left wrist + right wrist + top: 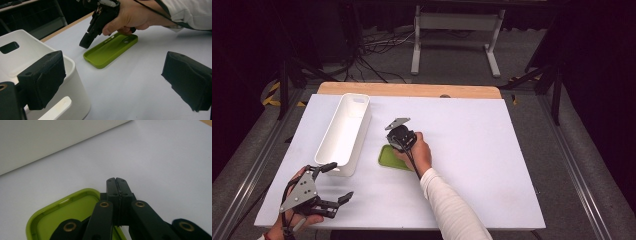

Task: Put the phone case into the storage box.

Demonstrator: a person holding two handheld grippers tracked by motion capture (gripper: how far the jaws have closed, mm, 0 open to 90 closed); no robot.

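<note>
Matt green, seemingly plastic phone case [110, 50]; glossy white plastic bin [343, 132].

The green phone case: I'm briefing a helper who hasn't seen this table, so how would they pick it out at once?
Start at the white-covered table and find the long white bin on its left half. Just right of the bin's near end lies the phone case, hollow side up, under the right gripper. It is the one lime-green thing there, flat and shallow.
</note>
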